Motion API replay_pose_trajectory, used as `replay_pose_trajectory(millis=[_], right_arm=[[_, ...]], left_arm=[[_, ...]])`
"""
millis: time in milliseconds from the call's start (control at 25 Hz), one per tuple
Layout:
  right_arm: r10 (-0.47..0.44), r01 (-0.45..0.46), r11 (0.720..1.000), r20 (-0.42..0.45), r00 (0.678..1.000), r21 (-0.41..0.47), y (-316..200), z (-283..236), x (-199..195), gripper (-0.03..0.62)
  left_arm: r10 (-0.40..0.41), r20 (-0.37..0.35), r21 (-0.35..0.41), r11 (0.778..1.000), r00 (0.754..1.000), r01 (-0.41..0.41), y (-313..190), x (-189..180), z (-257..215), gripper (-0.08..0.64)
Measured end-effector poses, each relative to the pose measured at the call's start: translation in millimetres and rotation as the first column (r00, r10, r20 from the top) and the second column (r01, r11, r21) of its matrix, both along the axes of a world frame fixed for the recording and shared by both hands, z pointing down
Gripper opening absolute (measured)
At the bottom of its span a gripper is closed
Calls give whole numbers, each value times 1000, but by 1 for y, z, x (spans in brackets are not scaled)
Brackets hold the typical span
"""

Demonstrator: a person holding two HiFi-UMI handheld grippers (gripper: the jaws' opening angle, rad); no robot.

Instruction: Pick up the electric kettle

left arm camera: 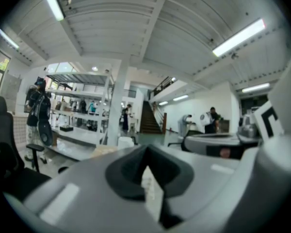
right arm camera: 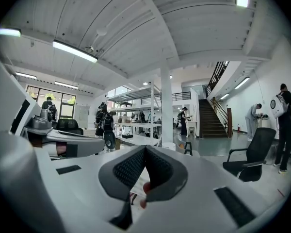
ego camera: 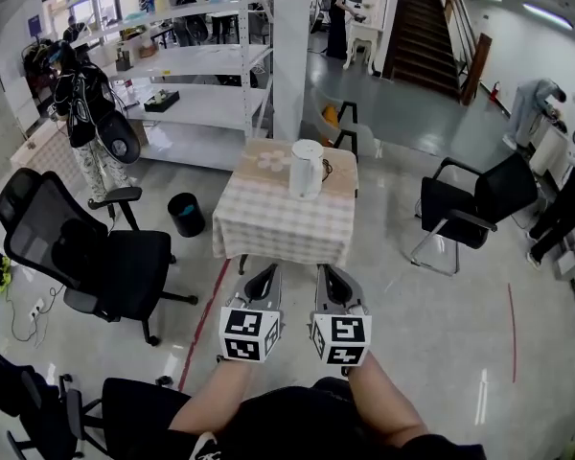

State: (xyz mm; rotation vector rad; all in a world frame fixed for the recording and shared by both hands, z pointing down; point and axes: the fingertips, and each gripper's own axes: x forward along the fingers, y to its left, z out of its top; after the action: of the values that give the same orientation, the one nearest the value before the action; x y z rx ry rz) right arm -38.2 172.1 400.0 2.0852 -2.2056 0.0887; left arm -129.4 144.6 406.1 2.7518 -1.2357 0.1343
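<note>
The white electric kettle (ego camera: 307, 168) stands upright on a small table with a checked cloth (ego camera: 278, 220), some way ahead of me. Both grippers are held side by side low in the head view, well short of the table and pointing toward it. My left gripper (ego camera: 267, 272) has its jaws together with nothing between them. The right gripper (ego camera: 327, 271) is likewise shut and empty. In the left gripper view the kettle (left arm camera: 126, 141) shows small, just above the closed jaw tips (left arm camera: 145, 152). In the right gripper view the kettle (right arm camera: 169, 145) sits far off past the jaws (right arm camera: 145, 150).
A black office chair (ego camera: 86, 252) and a black bin (ego camera: 185, 214) stand left of the table, another black chair (ego camera: 470, 209) to its right. White shelving (ego camera: 192, 75) and a pillar (ego camera: 292, 56) rise behind it. A red line (ego camera: 206, 319) runs along the floor.
</note>
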Motion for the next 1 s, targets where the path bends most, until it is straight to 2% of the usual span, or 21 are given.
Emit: replay_pose_trajectory(millis=[200,440,640,1000], right_arm=[[-9,8,1000,-31,999,-10,-2,8,-14,-3],[7,-7,1000,5,1000,-22,-28,19,-5,-3],[3,-3,1000,13,1000,-1,-71,18,9,-3],[-8,7,1000,9,1000,18,-180,14,59,-3]], left_arm=[[9,-7,-41,999,1000,-9,-6,-8,14,0],[16,13,-49,999,1000,-15,-26,-5,24,0],[-5,15,-37,999,1000,5,-67,4,26,0],[-12,7,-18,1000,1000,12,-171,51,21,0]])
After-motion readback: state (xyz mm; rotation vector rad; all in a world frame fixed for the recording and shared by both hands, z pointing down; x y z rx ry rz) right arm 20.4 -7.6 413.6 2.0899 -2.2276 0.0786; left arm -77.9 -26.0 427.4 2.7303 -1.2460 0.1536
